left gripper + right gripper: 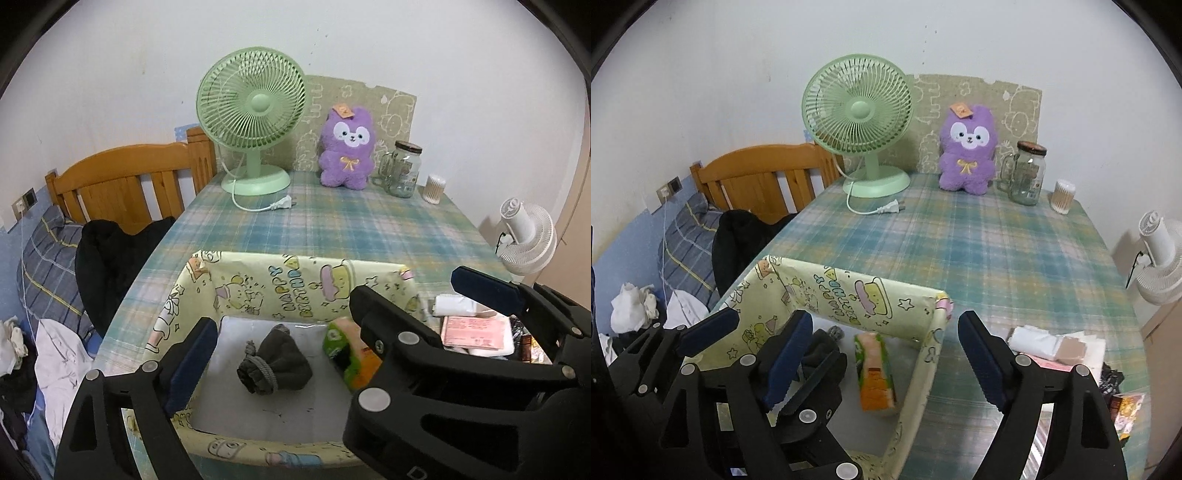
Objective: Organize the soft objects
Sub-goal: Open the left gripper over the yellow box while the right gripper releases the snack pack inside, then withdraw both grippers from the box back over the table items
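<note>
Lying in the box (258,284), the socks (275,365) point rearward (both jaws released).

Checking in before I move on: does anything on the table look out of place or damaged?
The green fan is unplugged, and its plug lies loose on the plaid tablecloth. The patterned board behind the purple plush has a ragged, torn top edge. Nothing looks spilled.

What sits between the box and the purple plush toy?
Only bare plaid tablecloth between the yellow cartoon-print box and purple plush toy; the right wrist view shows it.
</note>
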Action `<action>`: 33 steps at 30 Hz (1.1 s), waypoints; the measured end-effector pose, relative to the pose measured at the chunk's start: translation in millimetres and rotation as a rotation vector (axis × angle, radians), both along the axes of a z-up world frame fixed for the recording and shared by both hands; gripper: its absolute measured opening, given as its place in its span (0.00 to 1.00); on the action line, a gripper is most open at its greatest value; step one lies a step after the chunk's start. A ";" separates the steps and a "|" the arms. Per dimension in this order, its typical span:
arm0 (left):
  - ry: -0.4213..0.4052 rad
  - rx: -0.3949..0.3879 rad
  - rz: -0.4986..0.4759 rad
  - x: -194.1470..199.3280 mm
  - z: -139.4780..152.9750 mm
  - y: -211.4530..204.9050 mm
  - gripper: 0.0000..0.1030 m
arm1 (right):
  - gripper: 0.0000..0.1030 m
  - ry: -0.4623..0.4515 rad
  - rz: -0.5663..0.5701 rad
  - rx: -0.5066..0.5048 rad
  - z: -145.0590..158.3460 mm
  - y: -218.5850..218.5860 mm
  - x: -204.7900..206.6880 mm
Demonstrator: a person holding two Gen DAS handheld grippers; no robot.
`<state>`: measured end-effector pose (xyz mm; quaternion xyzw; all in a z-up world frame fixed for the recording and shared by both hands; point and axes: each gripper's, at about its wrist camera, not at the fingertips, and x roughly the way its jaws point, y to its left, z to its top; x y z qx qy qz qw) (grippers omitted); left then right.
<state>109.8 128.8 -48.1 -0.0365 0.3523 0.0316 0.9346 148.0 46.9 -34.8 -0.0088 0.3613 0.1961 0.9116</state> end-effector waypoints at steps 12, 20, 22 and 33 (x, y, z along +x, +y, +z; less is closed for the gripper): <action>-0.067 0.039 0.002 -22.1 26.0 -26.2 0.89 | 0.83 -0.062 -0.018 0.052 25.0 -31.3 -23.6; -0.098 0.012 -0.016 -35.5 39.6 -47.7 0.89 | 0.84 -0.116 -0.051 0.055 42.4 -57.7 -42.5; -0.108 0.016 -0.022 -37.7 43.5 -54.4 0.89 | 0.84 -0.128 -0.066 0.061 46.9 -65.9 -47.1; -0.171 0.025 -0.057 -46.2 66.5 -97.8 0.89 | 0.89 -0.199 -0.148 0.087 68.0 -114.7 -61.4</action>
